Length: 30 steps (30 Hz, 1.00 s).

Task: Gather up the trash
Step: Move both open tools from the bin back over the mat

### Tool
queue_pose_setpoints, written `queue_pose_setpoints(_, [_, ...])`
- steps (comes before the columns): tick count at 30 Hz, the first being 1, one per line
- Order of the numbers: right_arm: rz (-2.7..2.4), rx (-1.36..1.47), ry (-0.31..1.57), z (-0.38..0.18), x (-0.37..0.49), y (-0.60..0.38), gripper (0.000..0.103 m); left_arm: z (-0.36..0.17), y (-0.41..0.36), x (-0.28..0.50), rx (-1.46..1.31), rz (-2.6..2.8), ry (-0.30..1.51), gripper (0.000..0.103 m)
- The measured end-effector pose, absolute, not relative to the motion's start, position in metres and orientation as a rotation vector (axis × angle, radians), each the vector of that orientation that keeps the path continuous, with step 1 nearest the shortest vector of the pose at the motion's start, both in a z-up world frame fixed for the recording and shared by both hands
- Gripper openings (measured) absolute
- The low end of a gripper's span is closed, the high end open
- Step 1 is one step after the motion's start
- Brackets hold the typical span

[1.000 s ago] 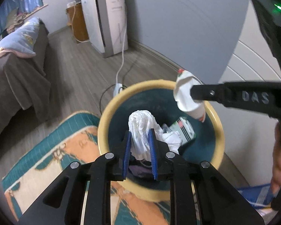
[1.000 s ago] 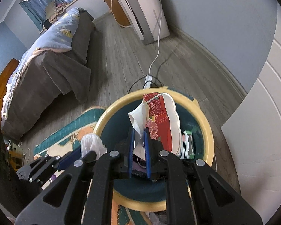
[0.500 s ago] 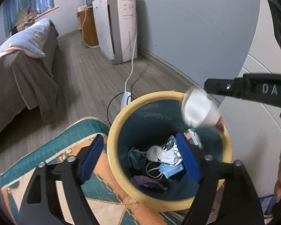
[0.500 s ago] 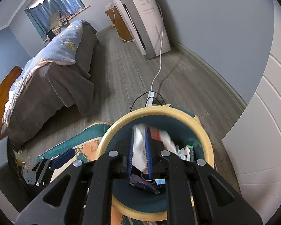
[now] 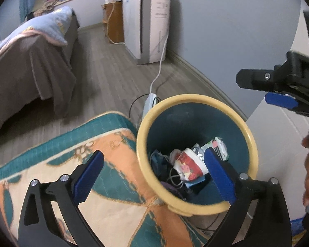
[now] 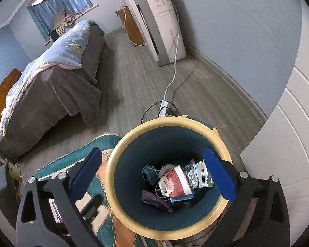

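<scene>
We hold both claws over the bin (image 6: 169,123): left claw (image 5: 154,175) and right claw (image 6: 152,175) just sprang apart, empty (paper cup (image 6: 175,183) dropped in).

Home bedroom: bed (image 6: 51,86), rug (image 5: 72,154).

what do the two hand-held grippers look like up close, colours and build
Both match: the left hand-held gripper and the right hand-held gripper have matte black angular frames with triangular cut-outs, silver round screw heads at the pivots, and flat blue pads lining the fingers. No cables show.
</scene>
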State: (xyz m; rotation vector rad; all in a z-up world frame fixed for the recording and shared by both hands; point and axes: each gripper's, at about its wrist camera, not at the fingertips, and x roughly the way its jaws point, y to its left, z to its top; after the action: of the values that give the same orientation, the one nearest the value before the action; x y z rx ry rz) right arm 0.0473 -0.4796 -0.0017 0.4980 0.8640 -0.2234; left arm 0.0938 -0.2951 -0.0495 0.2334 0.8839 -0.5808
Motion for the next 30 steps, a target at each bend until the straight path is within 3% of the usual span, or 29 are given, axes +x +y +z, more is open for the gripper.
queue_pose_setpoints(19, [-0.181, 0.363, 0.922, 0.015, 0.058, -0.414, 0.097, 0.009, -0.085, 0.074, 0.222, -0.261, 0.873, 0.097])
queue_pose_setpoints(30, [-0.108, 0.164, 0.963, 0.003, 0.058, -0.332, 0.097, 0.007, -0.01, 0.052, 0.084, -0.159, 0.848, 0.097])
